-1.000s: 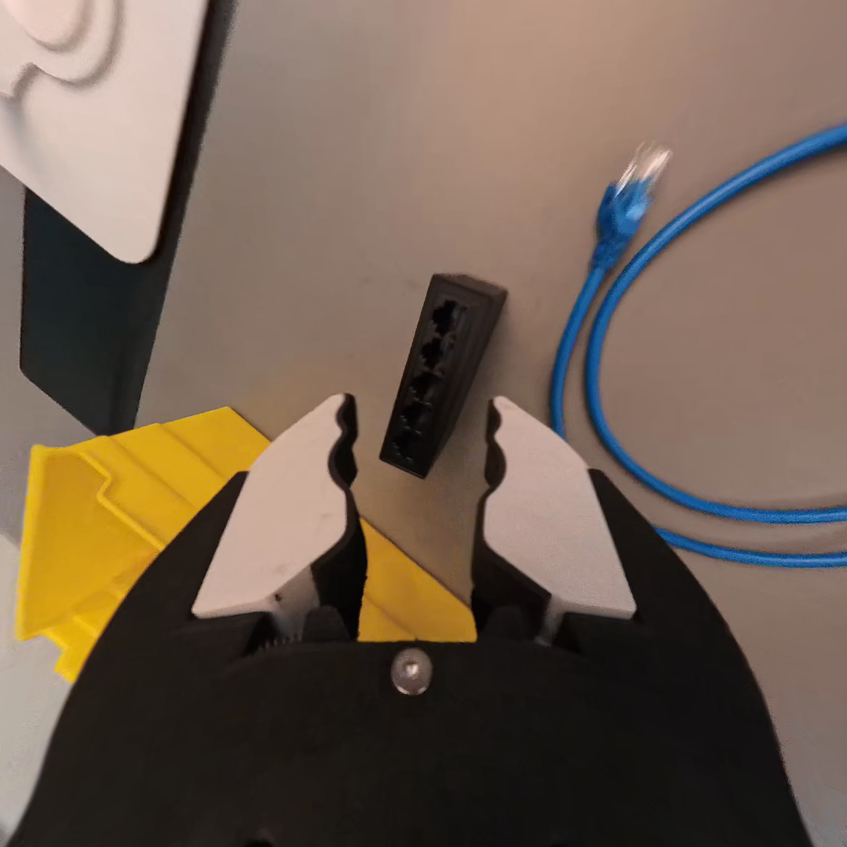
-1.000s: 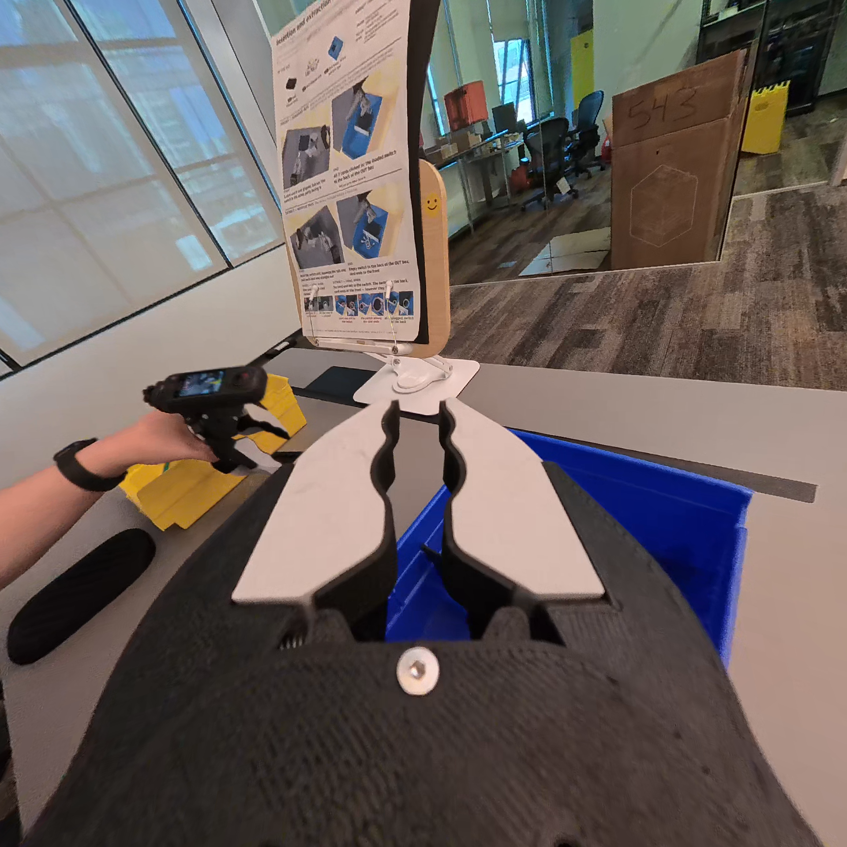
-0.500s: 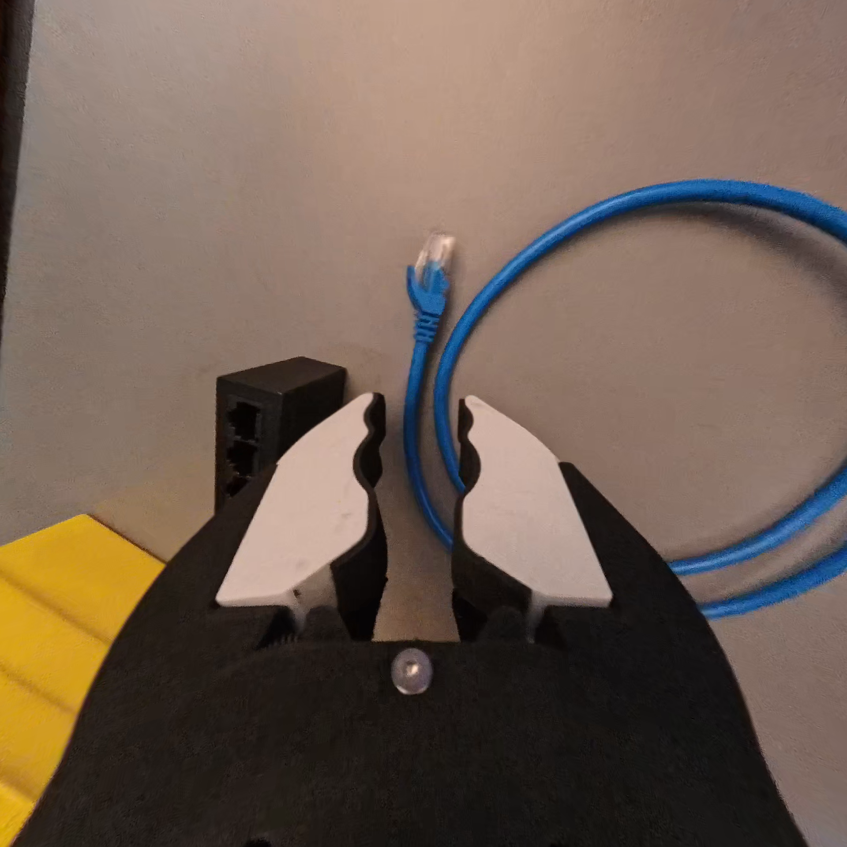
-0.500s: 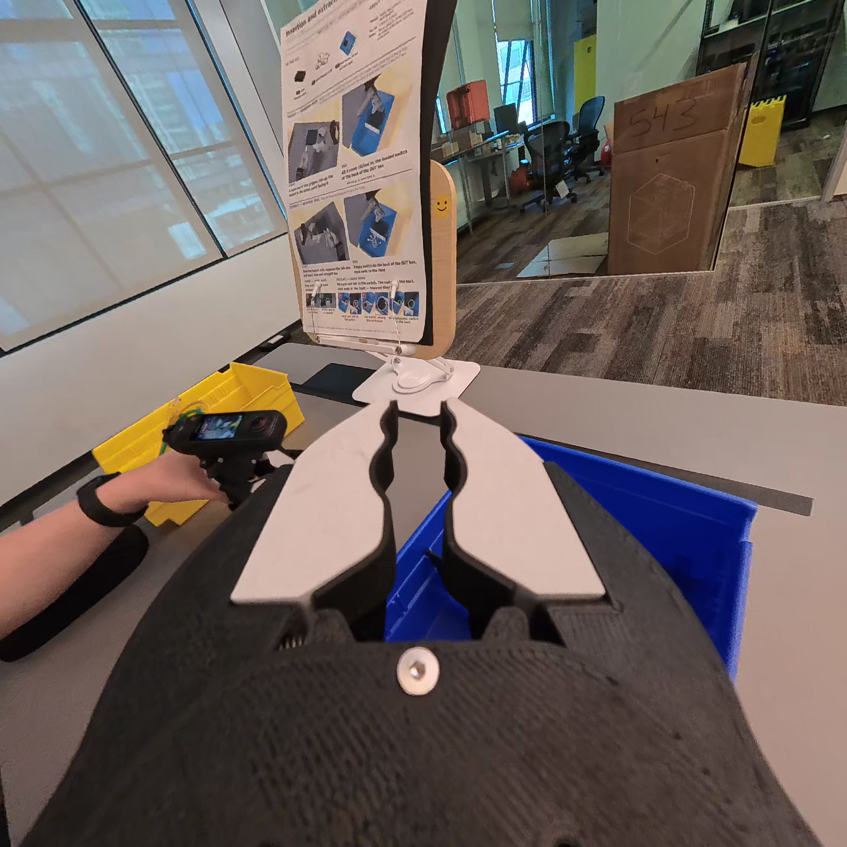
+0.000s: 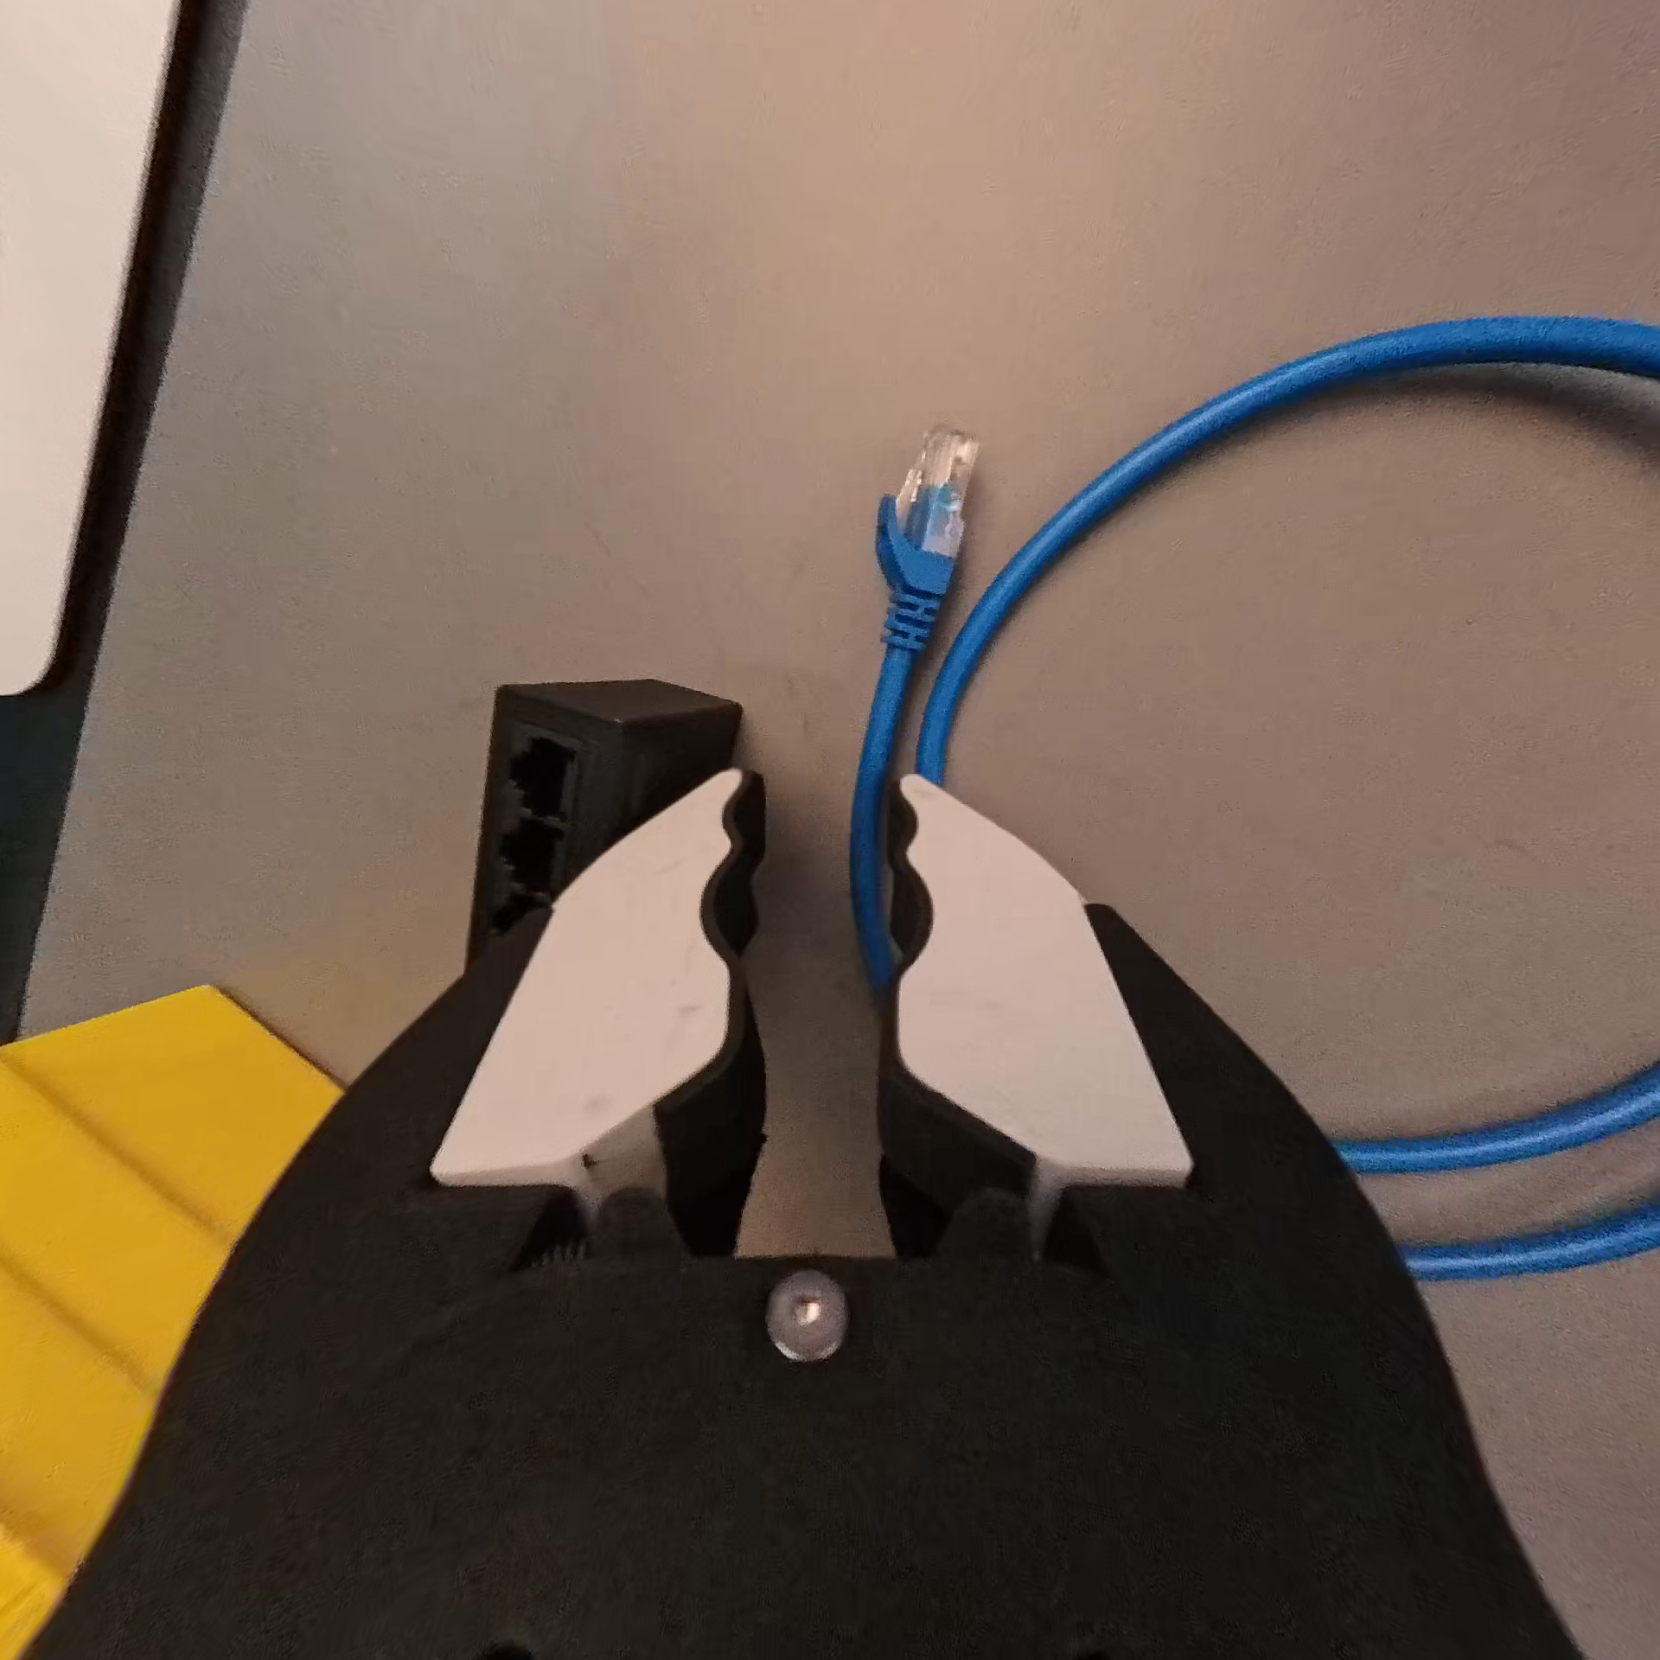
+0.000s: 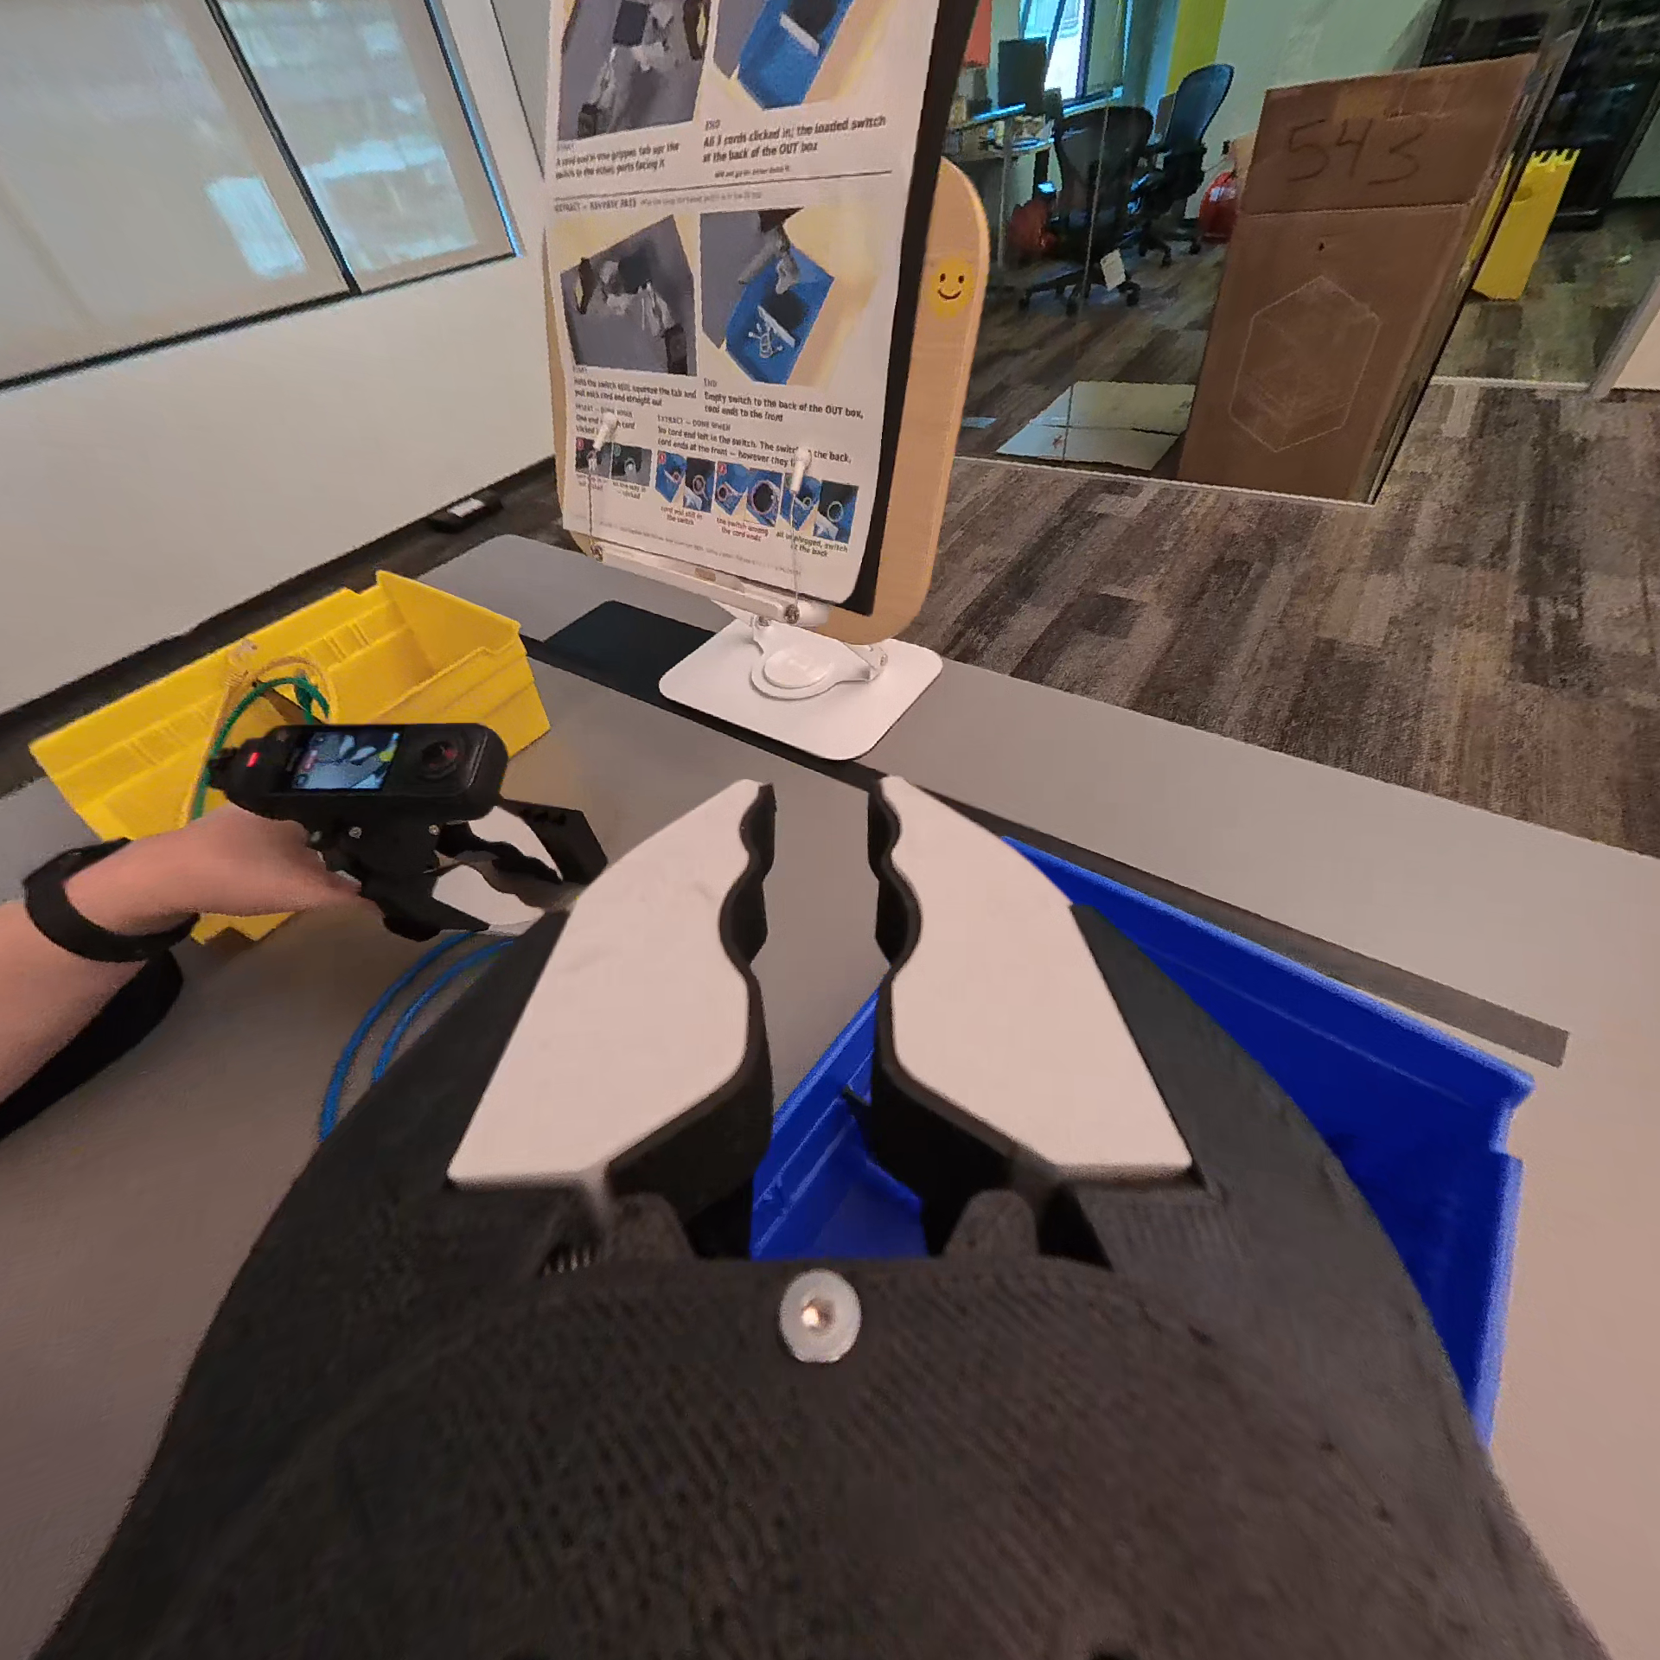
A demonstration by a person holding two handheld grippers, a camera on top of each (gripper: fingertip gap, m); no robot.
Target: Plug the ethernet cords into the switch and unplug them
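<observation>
Since half a second ago my left tongs (image 5: 831,790) have spread wider; the black rectangular plastic switch (image 5: 575,808) stands on the grey worktop (image 5: 539,359) behind their left finger, the blue ethernet cord (image 5: 907,719) just beside it, unplugged; right tongs (image 6: 817,799) hover empty, parted, over the blue plastic bin (image 6: 1347,1078); yellow plastic bin (image 5: 108,1213) lies left.

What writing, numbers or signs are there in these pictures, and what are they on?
On the instruction sheet: printed headings and captions, which I don't repeat.
On the cardboard box: a handwritten number, likewise not repeated.
Beside the sheet: a smiley sticker, no words.
On the camera screen: too small to read.
On the switch and blue cable: none visible.
</observation>
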